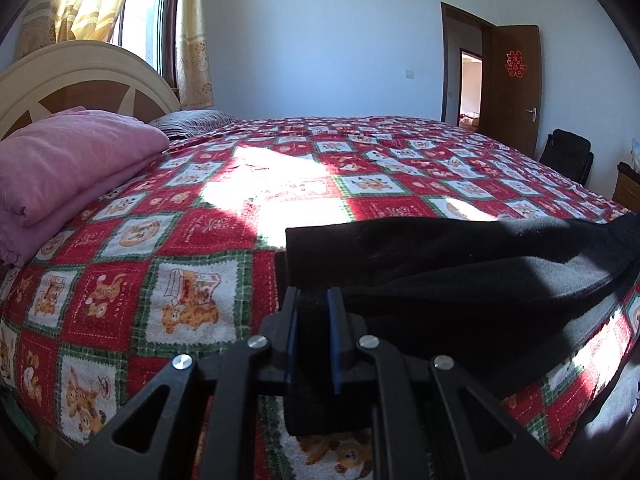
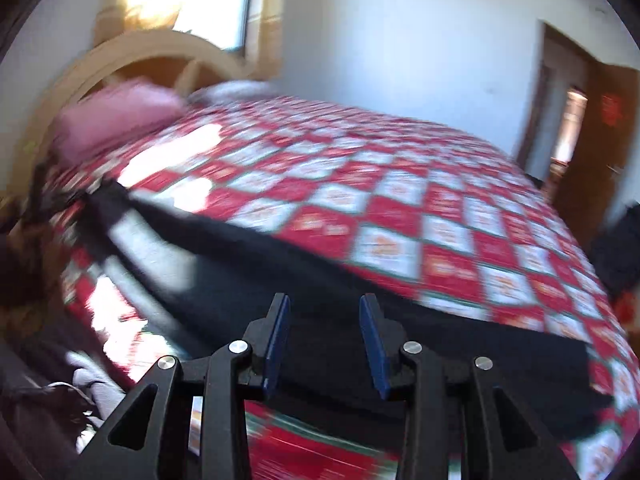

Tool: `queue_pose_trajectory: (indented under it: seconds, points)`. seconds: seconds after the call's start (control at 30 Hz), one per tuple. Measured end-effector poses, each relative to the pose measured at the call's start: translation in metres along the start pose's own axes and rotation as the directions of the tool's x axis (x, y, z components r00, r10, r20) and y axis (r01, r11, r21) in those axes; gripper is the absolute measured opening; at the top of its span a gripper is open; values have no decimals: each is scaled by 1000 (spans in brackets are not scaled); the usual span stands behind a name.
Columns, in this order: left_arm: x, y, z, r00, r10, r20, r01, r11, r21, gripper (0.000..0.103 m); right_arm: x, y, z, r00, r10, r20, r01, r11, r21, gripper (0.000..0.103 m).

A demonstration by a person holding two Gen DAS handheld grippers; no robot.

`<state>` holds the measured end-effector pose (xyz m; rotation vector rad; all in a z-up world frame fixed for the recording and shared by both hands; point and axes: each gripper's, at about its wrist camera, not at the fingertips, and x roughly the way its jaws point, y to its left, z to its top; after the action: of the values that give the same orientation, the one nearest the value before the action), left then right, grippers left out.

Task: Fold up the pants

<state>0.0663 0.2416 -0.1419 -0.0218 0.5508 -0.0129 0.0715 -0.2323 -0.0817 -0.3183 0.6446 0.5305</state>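
Note:
Black pants (image 1: 460, 264) lie along the near edge of a bed with a red checked bear-pattern cover (image 1: 192, 208). My left gripper (image 1: 313, 300) is shut on a black band at the pants' left end, held between its blue pads. In the right wrist view, which is motion-blurred, the pants (image 2: 328, 280) stretch across the bed's near side. My right gripper (image 2: 325, 304) is open, its blue pads apart over the black cloth, holding nothing.
A folded pink blanket (image 1: 68, 160) and a striped pillow (image 1: 192, 120) lie by the headboard (image 1: 80, 76). A window with curtains (image 1: 140, 12) is behind. An open brown door (image 1: 514, 84) and a black bag (image 1: 568, 156) stand at the far right.

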Motion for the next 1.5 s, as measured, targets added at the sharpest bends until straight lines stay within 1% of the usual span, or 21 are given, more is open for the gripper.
queue_pose_trajectory:
  seconds: [0.03, 0.07, 0.13, 0.2, 0.23, 0.37, 0.53, 0.57, 0.6, 0.63, 0.67, 0.87, 0.97, 1.03, 1.1, 1.2, 1.27, 1.37, 1.43, 1.47, 1.5]
  points:
    - [0, 1, 0, 1000, 0, 1, 0, 1000, -8, 14, 17, 26, 6, 999, 45, -15, -45, 998, -50, 38]
    - [0, 1, 0, 1000, 0, 3, 0, 1000, -14, 14, 29, 44, 8, 997, 71, -27, -73, 994, -85, 38]
    - [-1, 1, 1, 1000, -6, 8, 6, 1000, -28, 14, 51, 80, 11, 993, 103, -51, -110, 982, -153, 38]
    - [-1, 1, 1, 1000, -8, 8, 8, 999, -36, 14, 69, 97, 10, 989, 123, -84, -137, 973, -187, 38]
    - [-1, 1, 1, 1000, -10, 7, 10, 999, -40, 14, 80, 107, 9, 987, 119, -105, -139, 967, -213, 38]
    - [-1, 2, 0, 1000, -14, 9, 15, 999, -47, 14, 99, 111, 3, 984, 101, -147, -135, 959, -248, 38]
    - [0, 1, 0, 1000, -13, 11, 13, 999, -48, 14, 100, 106, 2, 987, 76, -142, -109, 963, -246, 37]
    - [0, 2, 0, 1000, -15, 11, 16, 999, -47, 14, 98, 105, 4, 988, 71, -134, -101, 966, -238, 20]
    - [0, 2, 0, 1000, -17, 13, 18, 999, -46, 14, 97, 106, 7, 989, 70, -131, -100, 966, -237, 9]
    - [-1, 2, 1, 1000, -21, 17, 22, 999, -42, 14, 96, 106, 9, 989, 71, -126, -100, 966, -237, 5]
    - [-3, 2, 3, 999, -26, 23, 27, 999, -36, 13, 92, 106, 11, 990, 74, -119, -101, 966, -238, 4]
    - [-23, 4, 8, 997, -50, 58, 51, 999, -13, 13, 63, 107, 20, 988, 126, -87, -143, 963, -230, 4]
    - [-28, 1, -1, 998, -56, 40, 56, 998, 7, 13, 57, 108, 13, 984, 146, -98, -165, 960, -227, 4]
    - [-27, 0, -9, 999, -50, 22, 49, 999, 22, 13, 60, 112, 5, 983, 144, -112, -168, 956, -240, 4]
    - [-21, 0, -18, 999, -43, -1, 43, 999, 24, 13, 71, 115, -4, 979, 144, -145, -177, 953, -246, 4]
    - [-14, 4, -27, 999, -45, -7, 45, 999, 0, 14, 86, 119, -13, 970, 149, -191, -192, 953, -234, 4]
    - [-17, 5, -27, 999, -50, 3, 50, 999, -6, 13, 85, 119, -13, 970, 154, -189, -196, 954, -228, 4]
    - [-20, 4, -28, 999, -44, 8, 44, 999, 10, 14, 79, 115, -9, 969, 176, -176, -212, 954, -212, 4]
    - [-20, 5, -29, 999, -45, 13, 44, 999, 6, 16, 79, 116, -11, 967, 178, -180, -215, 955, -207, 4]
    - [-21, 6, -30, 999, -38, 18, 38, 999, 6, 20, 83, 117, -13, 966, 173, -193, -213, 955, -208, 4]
    - [-22, 5, -31, 999, -33, 18, 33, 999, 14, 23, 87, 118, -17, 965, 163, -206, -207, 955, -212, 4]
